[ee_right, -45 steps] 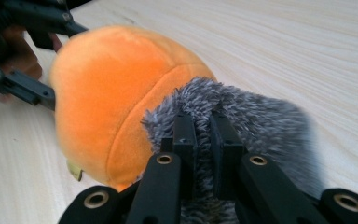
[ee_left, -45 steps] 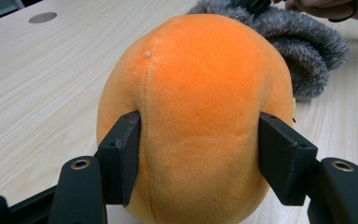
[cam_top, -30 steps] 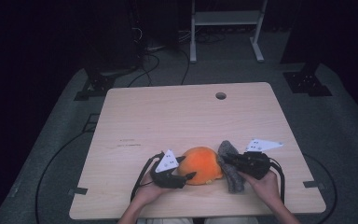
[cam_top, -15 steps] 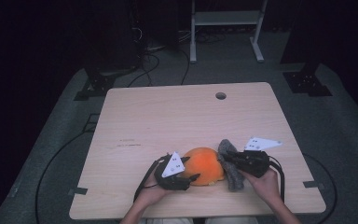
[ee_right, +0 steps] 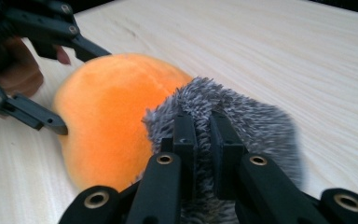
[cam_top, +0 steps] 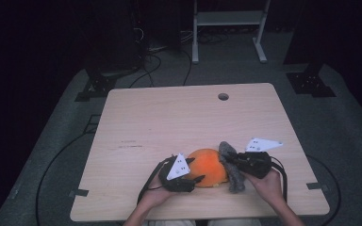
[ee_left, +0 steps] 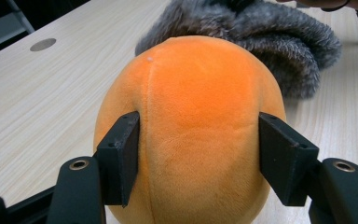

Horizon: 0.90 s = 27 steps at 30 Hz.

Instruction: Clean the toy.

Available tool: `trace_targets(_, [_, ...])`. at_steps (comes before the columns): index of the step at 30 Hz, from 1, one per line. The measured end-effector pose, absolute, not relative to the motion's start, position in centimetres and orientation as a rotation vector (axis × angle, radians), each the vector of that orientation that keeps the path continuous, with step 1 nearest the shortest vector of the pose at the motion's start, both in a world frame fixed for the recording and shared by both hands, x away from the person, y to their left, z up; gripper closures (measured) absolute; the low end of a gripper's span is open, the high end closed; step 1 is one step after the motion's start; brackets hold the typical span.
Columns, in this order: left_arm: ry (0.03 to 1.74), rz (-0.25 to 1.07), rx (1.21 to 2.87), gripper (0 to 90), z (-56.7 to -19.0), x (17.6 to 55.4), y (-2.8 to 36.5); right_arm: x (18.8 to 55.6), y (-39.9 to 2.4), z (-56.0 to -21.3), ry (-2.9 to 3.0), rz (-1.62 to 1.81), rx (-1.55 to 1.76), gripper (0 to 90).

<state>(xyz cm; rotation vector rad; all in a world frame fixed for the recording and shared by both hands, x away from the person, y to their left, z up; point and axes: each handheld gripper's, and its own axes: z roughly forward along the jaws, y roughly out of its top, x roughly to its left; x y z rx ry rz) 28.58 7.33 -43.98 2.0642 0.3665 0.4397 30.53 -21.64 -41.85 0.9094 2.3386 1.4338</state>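
- High view: a dark room with a stand and cables on the floor behind a pale wood bench (cam_top: pixel 169 117). Near its front edge the left gripper (cam_top: pixel 195 172) and the right gripper (cam_top: pixel 226 157) face each other from either side of an orange plush ball (cam_top: pixel 207 165). A grey furry piece (cam_top: pixel 231 172) lies between the ball and the right gripper, against the ball's far side from the left gripper.
- Left gripper view: the jaws stand partly closed, holding the orange plush ball, with one pad pressed into each flank. The grey furry piece sits just beyond the ball.
- Risk: the pads grip low and to the rear of a round, soft body. Any pull from the other side could roll the ball forward out of the jaws.
- Right gripper view: the jaws are pinched nearly together on a tuft of the grey furry piece directly ahead of them. The ball lies beyond and to the left, with the left gripper's jaws on it.
- Risk: the hold is on pile and not on backing. A sharp pull could strip the fur from the jaws.
- Risk: if the grey piece is attached to the ball, opposed pulling could drag both off the near bench edge.
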Motion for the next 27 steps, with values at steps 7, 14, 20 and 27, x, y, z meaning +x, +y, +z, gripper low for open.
trace_targets(7, [0.333,0.465,2.075,35.4,-43.8,28.3,6.6,28.7,-19.0,-39.3,2.351,1.556,0.689,81.6])
trace_targets(14, [0.454,0.372,1.981,13.6,-43.6,29.3,7.8,29.4,-18.7,-41.0,2.391,1.529,0.740,81.6])
trace_targets(20, [0.506,0.288,2.004,30.9,-44.2,29.9,8.0,29.6,-19.8,-41.4,2.366,1.493,0.777,81.7])
trace_targets(27, [0.450,0.369,1.937,41.3,-42.8,29.2,7.7,28.4,-21.3,-39.5,2.285,1.563,0.755,81.7])
